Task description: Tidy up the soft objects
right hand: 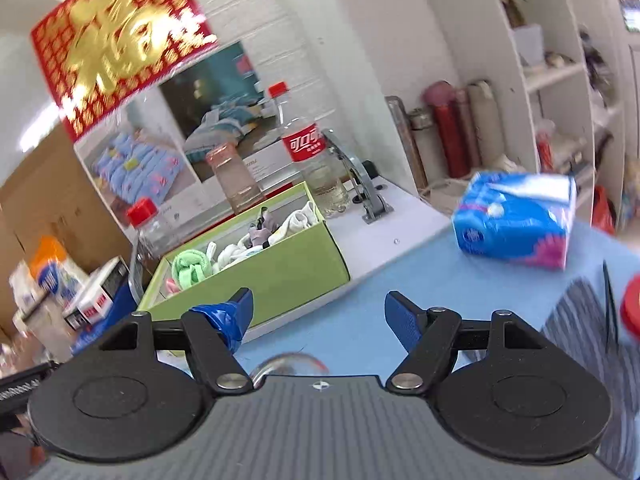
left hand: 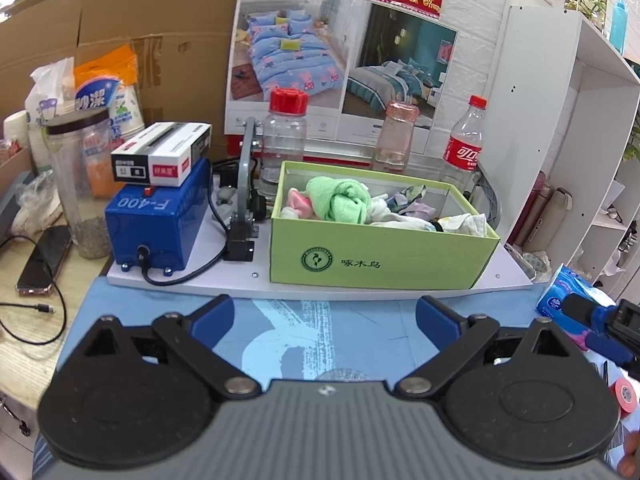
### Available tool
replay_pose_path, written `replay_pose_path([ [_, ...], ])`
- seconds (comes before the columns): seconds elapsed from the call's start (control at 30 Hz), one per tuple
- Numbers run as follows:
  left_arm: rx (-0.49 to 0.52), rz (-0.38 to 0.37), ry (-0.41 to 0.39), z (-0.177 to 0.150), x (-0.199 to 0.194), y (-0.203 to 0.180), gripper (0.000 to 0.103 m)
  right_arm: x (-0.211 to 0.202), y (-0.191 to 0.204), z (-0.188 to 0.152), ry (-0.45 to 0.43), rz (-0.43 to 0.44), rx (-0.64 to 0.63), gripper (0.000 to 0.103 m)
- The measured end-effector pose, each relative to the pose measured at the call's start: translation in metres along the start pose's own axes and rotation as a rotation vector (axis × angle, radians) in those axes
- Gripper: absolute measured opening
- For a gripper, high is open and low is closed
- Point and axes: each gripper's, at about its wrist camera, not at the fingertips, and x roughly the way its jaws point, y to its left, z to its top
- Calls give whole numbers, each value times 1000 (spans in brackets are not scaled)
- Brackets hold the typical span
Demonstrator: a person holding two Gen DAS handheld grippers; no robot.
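Observation:
A green cardboard box [left hand: 380, 258] stands on a white board just beyond the blue mat. It holds a rolled green towel [left hand: 340, 200], a pink-and-white sock [left hand: 296, 202] and several pale cloths [left hand: 404, 210]. My left gripper [left hand: 325, 314] is open and empty over the mat, in front of the box. My right gripper [right hand: 318, 312] is open and empty, tilted, to the right of the box [right hand: 280, 264]; its fingers show at the left view's right edge. A blue tissue pack [right hand: 516, 220] lies on the mat ahead and to the right of it; it also shows in the left wrist view [left hand: 558, 292].
A blue F-400 machine [left hand: 156, 228] with a carton on top stands left of the box. Bottles [left hand: 286, 140] stand behind the box. A jar [left hand: 82, 184], a phone [left hand: 44, 260] and a cable lie at left. White shelves [left hand: 576, 140] rise at right. Red tape roll [left hand: 626, 394].

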Motion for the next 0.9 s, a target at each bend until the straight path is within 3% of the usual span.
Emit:
replay_pose_path([
  [0.13, 6, 31, -7, -18, -3, -7, 97, -11, -12, -8, -44, -18, 37, 59],
  [0.33, 45, 59, 9, -46, -6, -16, 97, -16, -21, -23, -35, -55, -64, 59],
  [0.57, 71, 69, -9, -69, -18, -20, 97, -21, -29, -36, -12, -72, -76, 59],
  [0.9, 93, 21, -1, -90, -27, -28, 97, -35, -34, -50, -8, -68, -94, 59],
])
